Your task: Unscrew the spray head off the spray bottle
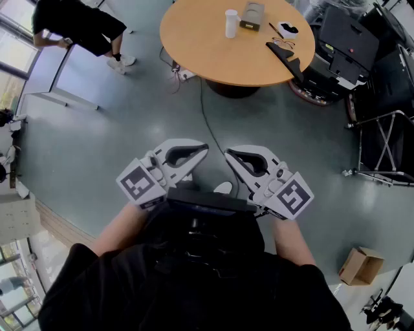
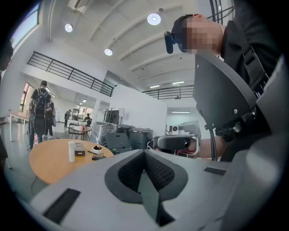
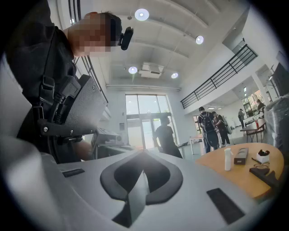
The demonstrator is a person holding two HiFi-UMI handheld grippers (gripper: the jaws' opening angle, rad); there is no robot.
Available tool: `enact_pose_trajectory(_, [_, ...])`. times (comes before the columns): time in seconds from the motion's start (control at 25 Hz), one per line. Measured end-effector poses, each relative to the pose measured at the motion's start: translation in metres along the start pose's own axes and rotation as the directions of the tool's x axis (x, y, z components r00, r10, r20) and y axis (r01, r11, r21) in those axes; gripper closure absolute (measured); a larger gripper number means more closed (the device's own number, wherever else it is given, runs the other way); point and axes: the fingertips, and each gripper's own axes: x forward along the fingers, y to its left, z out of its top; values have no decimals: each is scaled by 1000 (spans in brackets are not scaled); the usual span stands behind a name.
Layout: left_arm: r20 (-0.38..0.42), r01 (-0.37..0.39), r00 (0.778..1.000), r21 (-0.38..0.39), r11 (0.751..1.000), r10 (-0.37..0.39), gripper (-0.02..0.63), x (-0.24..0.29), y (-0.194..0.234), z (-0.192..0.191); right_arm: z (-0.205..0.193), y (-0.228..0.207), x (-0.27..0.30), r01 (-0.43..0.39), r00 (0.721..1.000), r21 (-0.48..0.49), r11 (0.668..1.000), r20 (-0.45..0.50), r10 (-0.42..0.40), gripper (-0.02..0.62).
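A white spray bottle (image 1: 231, 23) stands upright on the round wooden table (image 1: 200, 39), far ahead of me. It also shows small in the left gripper view as the bottle (image 2: 71, 151) and in the right gripper view as the bottle (image 3: 228, 159). My left gripper (image 1: 206, 147) and right gripper (image 1: 226, 153) are held close to my body over the floor, tips pointing toward each other, well short of the table. Both are shut with nothing between the jaws, as the left gripper (image 2: 144, 151) and right gripper (image 3: 143, 153) views show.
On the table lie a grey box (image 1: 252, 15), a small white-and-black object (image 1: 287, 28) and glasses (image 1: 283, 43). A person (image 1: 77, 26) stands at the far left. A cable (image 1: 210, 123) runs across the floor. Black equipment (image 1: 349, 45) crowds the right; a cardboard box (image 1: 361, 265) sits lower right.
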Motion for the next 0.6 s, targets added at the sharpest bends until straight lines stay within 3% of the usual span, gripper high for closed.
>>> enact_pose_trajectory(0.24, [14, 0, 1000, 10, 1000, 0, 589, 2, 11, -6, -6, -6, 6, 2, 999, 31, 1000, -32, -1, 595])
enact_pose_trajectory(0.6, [44, 58, 997, -31, 998, -57, 591, -3, 65, -8, -9, -35, 48, 79, 996, 12, 997, -34, -78, 595])
